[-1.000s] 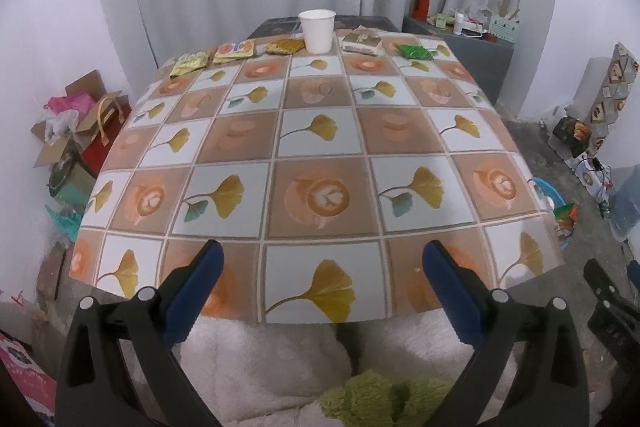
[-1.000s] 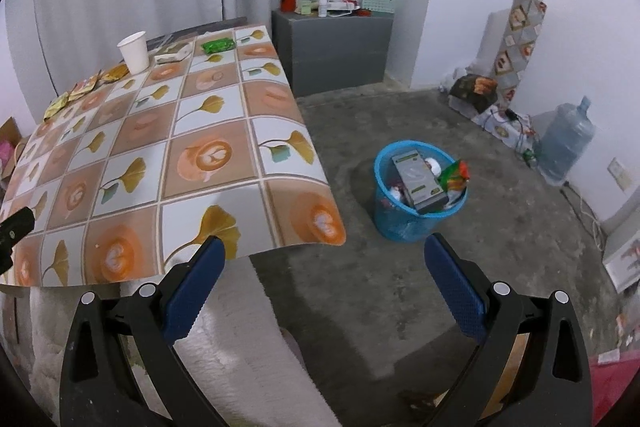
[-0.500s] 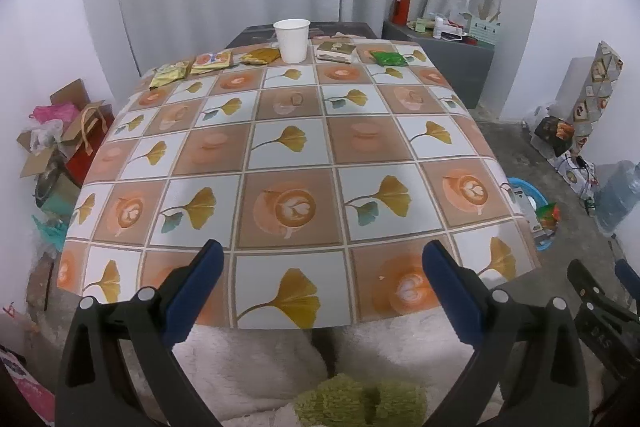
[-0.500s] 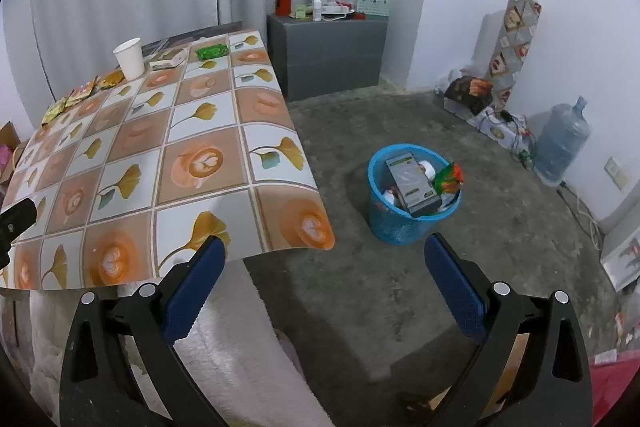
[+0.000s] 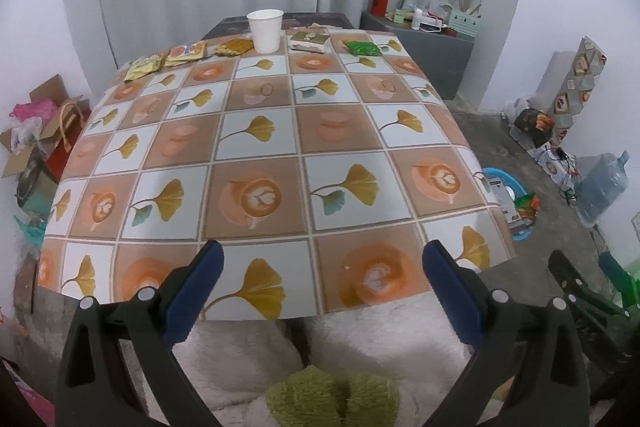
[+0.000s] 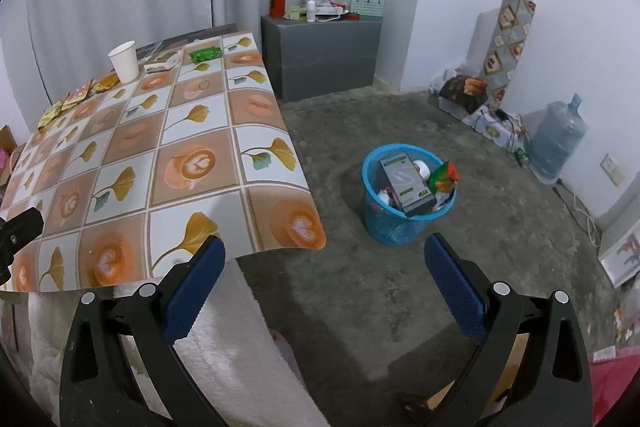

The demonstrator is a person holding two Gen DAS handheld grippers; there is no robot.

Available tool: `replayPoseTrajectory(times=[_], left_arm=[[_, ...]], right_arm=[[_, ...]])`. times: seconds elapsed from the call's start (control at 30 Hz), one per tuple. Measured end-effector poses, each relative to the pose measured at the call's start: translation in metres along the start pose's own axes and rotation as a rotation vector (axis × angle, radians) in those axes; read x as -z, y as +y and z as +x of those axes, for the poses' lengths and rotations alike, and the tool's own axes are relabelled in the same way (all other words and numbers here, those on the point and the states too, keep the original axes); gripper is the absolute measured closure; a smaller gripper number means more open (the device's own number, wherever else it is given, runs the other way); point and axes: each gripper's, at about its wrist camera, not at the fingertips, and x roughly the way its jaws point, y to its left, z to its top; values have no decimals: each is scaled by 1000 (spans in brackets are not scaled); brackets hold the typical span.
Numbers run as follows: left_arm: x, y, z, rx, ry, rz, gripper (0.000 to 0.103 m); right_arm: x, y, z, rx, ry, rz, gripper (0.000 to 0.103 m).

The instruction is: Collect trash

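A white paper cup stands at the far end of the table, with several snack wrappers to its left and a small box and green packet to its right. The cup and green packet also show in the right wrist view. A blue trash basket holding trash stands on the floor right of the table. My left gripper is open and empty at the table's near edge. My right gripper is open and empty above the floor, near the basket.
A grey cabinet with a red flask and small items stands behind the table. A water jug and boxes sit by the right wall. Cardboard boxes and bags lie left of the table. White fleece lies below the near edge.
Both grippers have drawn back and risen a little, so the table looks smaller and farther in the left view. The jaws stay open.
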Motion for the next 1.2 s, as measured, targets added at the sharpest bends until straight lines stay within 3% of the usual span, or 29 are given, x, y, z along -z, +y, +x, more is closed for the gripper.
replayPoseTrajectory(times=[1.2], left_arm=[[-3, -5, 1, -2, -3, 3, 5]], right_arm=[[2, -5, 7, 14, 1, 15, 8]])
